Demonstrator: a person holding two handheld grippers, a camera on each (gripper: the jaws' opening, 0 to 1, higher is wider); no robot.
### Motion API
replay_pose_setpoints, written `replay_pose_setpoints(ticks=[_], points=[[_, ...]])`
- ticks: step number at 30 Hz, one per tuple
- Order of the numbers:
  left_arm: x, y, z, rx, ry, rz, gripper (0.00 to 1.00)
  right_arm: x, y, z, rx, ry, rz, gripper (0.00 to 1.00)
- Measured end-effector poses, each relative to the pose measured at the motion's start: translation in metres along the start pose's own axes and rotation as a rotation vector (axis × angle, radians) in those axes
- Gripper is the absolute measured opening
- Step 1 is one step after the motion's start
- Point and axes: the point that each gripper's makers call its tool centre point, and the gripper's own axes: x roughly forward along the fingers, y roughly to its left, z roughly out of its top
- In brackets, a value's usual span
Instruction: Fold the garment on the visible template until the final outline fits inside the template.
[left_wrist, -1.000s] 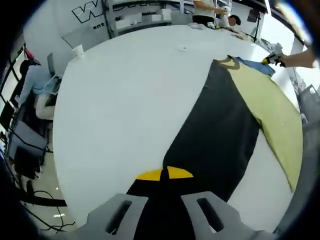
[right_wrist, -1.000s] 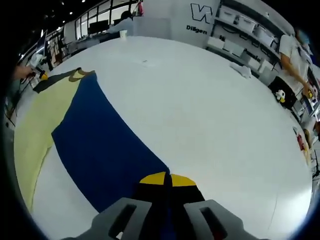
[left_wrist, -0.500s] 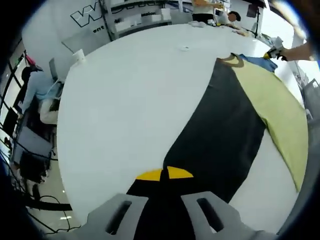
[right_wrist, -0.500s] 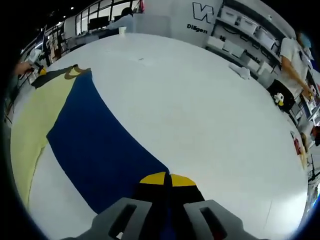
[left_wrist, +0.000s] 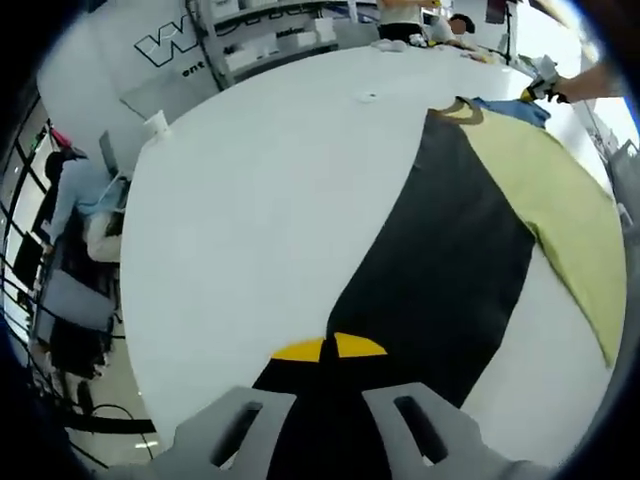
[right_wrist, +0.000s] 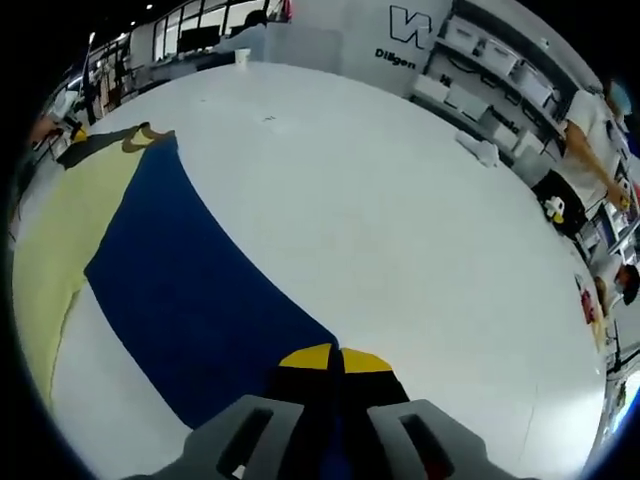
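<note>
White table (left_wrist: 250, 200), large, with a rounded edge, carrying everything named here; a shelving unit and seated people stand beyond its far edge.

Garment (left_wrist: 440, 270), spread flat across the table. In the left gripper view it reads as a long black panel running from the near edge toward the far edge, ending in a tan collar. In the right gripper view the garment (right_wrist: 190, 290) reads as a dark blue panel, with the same collar at the far end.

Template (left_wrist: 555, 215), a pale yellow-green sheet lying on the table, partly covered by the garment and showing along one long side of it; in the right gripper view the template (right_wrist: 50, 250) shows on the opposite side.

Left gripper (left_wrist: 330, 350), at the near edge: yellow fingertips pressed together, pinching the black fabric.

Right gripper (right_wrist: 335, 358), at the near edge: yellow fingertips pressed together, pinching the blue fabric.
</note>
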Motion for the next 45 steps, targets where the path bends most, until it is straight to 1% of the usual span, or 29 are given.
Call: replay_pose_setpoints(ticks=[2, 4, 6, 8, 9, 11, 13, 14, 16, 17, 18, 19, 21, 23, 24, 28, 29, 30, 31, 33, 34, 35, 36, 38, 40, 42, 43, 44, 45], points=[[0.000, -0.003, 0.002, 0.010, -0.005, -0.004, 0.09, 0.000, 0.003, 0.002, -0.048, 0.012, 0.005, 0.00], [-0.001, 0.001, 0.004, 0.010, -0.006, 0.028, 0.12, -0.004, 0.001, 0.004, -0.037, -0.007, -0.007, 0.00], [-0.005, 0.004, 0.009, -0.026, -0.036, 0.039, 0.19, -0.009, -0.002, 0.004, -0.033, -0.027, -0.003, 0.00], [-0.012, 0.007, 0.009, -0.045, -0.045, 0.047, 0.21, -0.016, -0.005, 0.001, -0.028, -0.035, -0.004, 0.00], [-0.015, 0.009, 0.009, -0.052, -0.049, 0.053, 0.20, -0.018, -0.006, -0.002, -0.021, -0.039, -0.001, 0.03], [-0.023, 0.009, 0.004, -0.066, -0.054, 0.057, 0.21, -0.024, -0.005, -0.016, -0.036, -0.021, 0.022, 0.04], [-0.028, 0.011, -0.005, -0.075, -0.043, 0.070, 0.22, -0.030, -0.006, -0.029, -0.021, -0.013, 0.028, 0.06], [-0.031, 0.013, -0.012, -0.096, -0.037, 0.078, 0.23, -0.033, -0.008, -0.038, -0.014, 0.007, 0.026, 0.08], [-0.035, 0.016, -0.024, -0.148, -0.024, 0.088, 0.24, -0.039, -0.005, -0.046, 0.005, 0.002, 0.035, 0.09], [-0.037, 0.016, -0.028, -0.177, -0.025, 0.089, 0.25, -0.041, -0.004, -0.049, 0.004, 0.006, 0.035, 0.12], [-0.039, 0.016, -0.032, -0.187, -0.025, 0.085, 0.26, -0.042, -0.003, -0.052, 0.004, 0.011, 0.034, 0.15], [-0.040, 0.016, -0.039, -0.194, -0.011, 0.085, 0.27, -0.044, 0.000, -0.056, 0.017, 0.011, 0.046, 0.15], [-0.043, 0.016, -0.050, -0.195, 0.006, 0.090, 0.28, -0.048, 0.001, -0.062, 0.027, 0.015, 0.047, 0.15], [-0.044, 0.016, -0.057, -0.230, 0.023, 0.087, 0.29, -0.048, 0.003, -0.065, 0.046, 0.013, 0.059, 0.15], [-0.044, 0.016, -0.058, -0.236, 0.023, 0.088, 0.30, -0.048, 0.005, -0.064, 0.076, -0.004, 0.061, 0.14], [-0.042, 0.010, -0.066, -0.262, 0.048, 0.078, 0.32, -0.047, 0.006, -0.065, 0.077, 0.003, 0.077, 0.11], [-0.041, 0.009, -0.069, -0.260, 0.062, 0.076, 0.29, -0.047, 0.008, -0.065, 0.082, 0.005, 0.083, 0.08], [-0.042, 0.009, -0.066, -0.262, 0.043, 0.073, 0.28, -0.047, 0.011, -0.065, 0.092, 0.006, 0.099, 0.03], [-0.041, 0.010, -0.065, -0.269, 0.039, 0.068, 0.28, -0.047, 0.012, -0.064, 0.078, 0.009, 0.094, 0.00], [-0.039, 0.011, -0.064, -0.272, 0.039, 0.068, 0.24, -0.047, 0.008, -0.066, 0.082, 0.015, 0.079, 0.00], [-0.038, 0.009, -0.063, -0.260, 0.041, 0.058, 0.13, -0.048, 0.008, -0.066, 0.085, 0.012, 0.086, 0.00], [-0.038, 0.010, -0.068, -0.202, 0.074, 0.062, 0.07, -0.048, 0.008, -0.067, 0.089, 0.009, 0.087, 0.00], [-0.037, 0.010, -0.064, -0.211, 0.048, 0.068, 0.07, -0.049, 0.008, -0.066, 0.088, 0.006, 0.091, 0.00], [-0.038, 0.012, -0.066, -0.236, 0.050, 0.052, 0.06, -0.049, 0.009, -0.067, 0.063, 0.006, 0.095, 0.00], [-0.038, 0.012, -0.066, -0.230, 0.044, 0.046, 0.06, -0.049, 0.008, -0.067, 0.056, 0.007, 0.097, 0.00], [-0.038, 0.014, -0.066, -0.227, 0.045, 0.049, 0.06, -0.048, 0.005, -0.068, 0.077, 0.009, 0.094, 0.00], [-0.038, 0.016, -0.066, -0.233, 0.045, 0.052, 0.06, -0.048, 0.005, -0.068, 0.118, 0.012, 0.099, 0.00], [-0.037, 0.017, -0.066, -0.245, 0.048, 0.050, 0.06, -0.048, 0.005, -0.068, 0.116, 0.014, 0.097, 0.00], [-0.037, 0.016, -0.065, -0.249, 0.052, 0.051, 0.06, -0.049, 0.013, -0.066, 0.128, 0.007, 0.115, 0.00]])
